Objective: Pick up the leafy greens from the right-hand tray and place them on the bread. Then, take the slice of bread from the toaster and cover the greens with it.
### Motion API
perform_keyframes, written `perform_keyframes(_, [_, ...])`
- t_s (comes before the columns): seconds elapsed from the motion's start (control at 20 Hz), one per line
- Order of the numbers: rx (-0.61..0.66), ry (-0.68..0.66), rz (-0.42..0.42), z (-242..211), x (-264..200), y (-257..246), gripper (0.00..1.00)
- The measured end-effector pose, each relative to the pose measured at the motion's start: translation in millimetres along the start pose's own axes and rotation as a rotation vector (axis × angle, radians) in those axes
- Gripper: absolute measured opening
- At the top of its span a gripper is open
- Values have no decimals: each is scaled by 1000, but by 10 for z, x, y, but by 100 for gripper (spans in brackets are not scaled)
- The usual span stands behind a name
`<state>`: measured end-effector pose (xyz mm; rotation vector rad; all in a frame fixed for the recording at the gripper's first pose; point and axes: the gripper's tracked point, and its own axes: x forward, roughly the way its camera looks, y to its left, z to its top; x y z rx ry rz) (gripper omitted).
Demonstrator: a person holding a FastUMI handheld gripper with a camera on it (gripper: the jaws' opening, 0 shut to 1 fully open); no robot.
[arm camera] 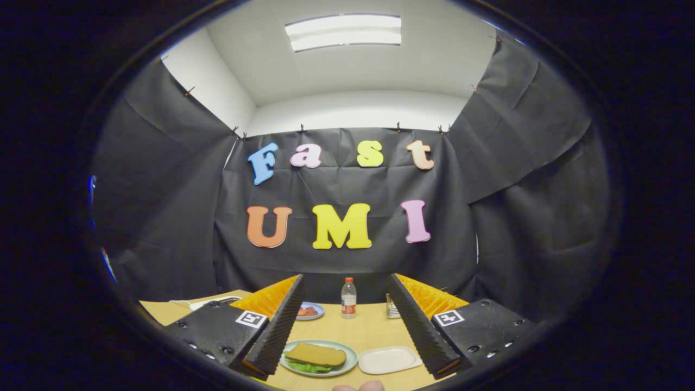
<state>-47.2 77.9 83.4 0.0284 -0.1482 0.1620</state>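
On the bench, between the spread fingers of the gripper, a round plate is seen carrying leafy greens covered by a slice of bread. Nothing is grasped by the fingers, which are held released above the bench. An empty white tray lies just beside the plate. Beyond them stand a bottle, a small dish and a part-hidden toaster.
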Motion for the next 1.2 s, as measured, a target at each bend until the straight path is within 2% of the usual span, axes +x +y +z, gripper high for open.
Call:
perform_keyframes(0.1, [-11, 26, -10, -37, 33, 35, 95])
perform_keyframes(0.35, [-106, -3, 23, 30, 60, 325, 96])
perform_keyframes(0.95, [-76, 45, 50, -31, 50, 456, 95])
perform_keyframes(1.2, [-69, 24, 57, 45, 104, 562, 95])
